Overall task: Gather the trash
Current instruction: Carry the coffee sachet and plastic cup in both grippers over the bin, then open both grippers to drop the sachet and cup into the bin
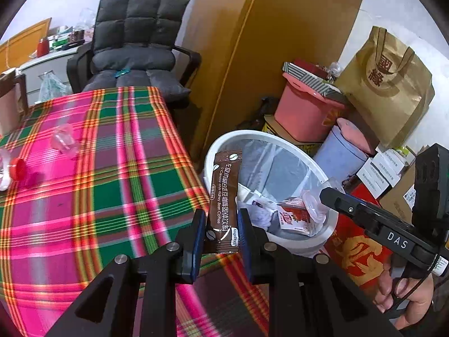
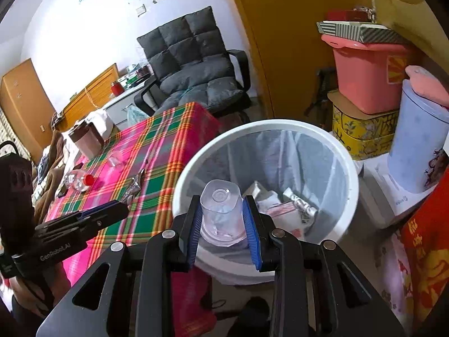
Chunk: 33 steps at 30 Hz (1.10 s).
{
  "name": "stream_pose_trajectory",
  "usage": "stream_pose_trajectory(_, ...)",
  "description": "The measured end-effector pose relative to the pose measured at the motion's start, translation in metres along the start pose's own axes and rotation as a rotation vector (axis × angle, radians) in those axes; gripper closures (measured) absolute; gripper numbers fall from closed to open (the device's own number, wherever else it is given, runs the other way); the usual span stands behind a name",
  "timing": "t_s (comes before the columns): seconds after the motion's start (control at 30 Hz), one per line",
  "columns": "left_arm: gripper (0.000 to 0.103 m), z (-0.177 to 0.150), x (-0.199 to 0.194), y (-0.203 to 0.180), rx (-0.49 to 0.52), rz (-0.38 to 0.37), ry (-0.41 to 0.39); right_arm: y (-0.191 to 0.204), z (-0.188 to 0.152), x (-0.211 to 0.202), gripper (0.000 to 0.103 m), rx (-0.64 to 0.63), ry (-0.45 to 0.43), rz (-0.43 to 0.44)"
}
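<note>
The left gripper (image 1: 219,241) has its blue pads closed on the lower end of a brown coffee sachet (image 1: 224,199), which stands upright between them and reaches over the near rim of the white trash bin (image 1: 331,224). In the left wrist view the sachet sits just past the right edge of the plaid tablecloth (image 1: 112,185), in front of the bin's opening. The right gripper (image 2: 224,230) is clamped on a clear plastic cup (image 2: 221,213), held bottom-up with its wider mouth toward the camera; the jaws stand narrowly apart, pressing the cup's sides. In the right wrist view the cup hangs over the near rim of the bin, above the liner. Inside the bin lie crumpled wrappers (image 2: 283,210), among them a silvery packet and a red-and-white carton. On the tabletop another clear cup (image 1: 64,140) lies on its side near the far left edge, and a clear bottle with a red cap (image 2: 80,181) lies close to the left edge, with a crumpled silver wrapper (image 2: 134,186) nearer the tabletop's middle. A grey padded chair (image 1: 132,47) stands beyond the far edge of the table. Beside the bin are a pink tub (image 1: 306,112), a pale blue container (image 2: 418,140) and a brown paper bag (image 1: 390,90). A hand (image 1: 404,295) grips the right gripper's handle at the lower right of the left view.
</note>
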State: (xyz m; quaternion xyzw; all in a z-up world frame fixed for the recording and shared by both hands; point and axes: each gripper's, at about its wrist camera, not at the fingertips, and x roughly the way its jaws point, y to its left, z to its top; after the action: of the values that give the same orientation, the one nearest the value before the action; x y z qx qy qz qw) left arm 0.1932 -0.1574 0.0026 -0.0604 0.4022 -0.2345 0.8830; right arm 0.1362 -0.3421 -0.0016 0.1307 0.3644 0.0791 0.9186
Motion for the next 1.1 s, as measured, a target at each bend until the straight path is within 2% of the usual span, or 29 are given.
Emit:
stream_pose_trajectory(0.67,0.079,0.023,0.069,-0.033,0.053,-0.043,0.09,-0.033,0.003,0.01,0.07,0.017,0.042,-0.05)
stream_pose_trajectory(1.1,0.079,0.028,0.077,-0.033,0.057,-0.032,0.092,-0.035,0.008,0.019,0.065,-0.003,0.06,-0.091)
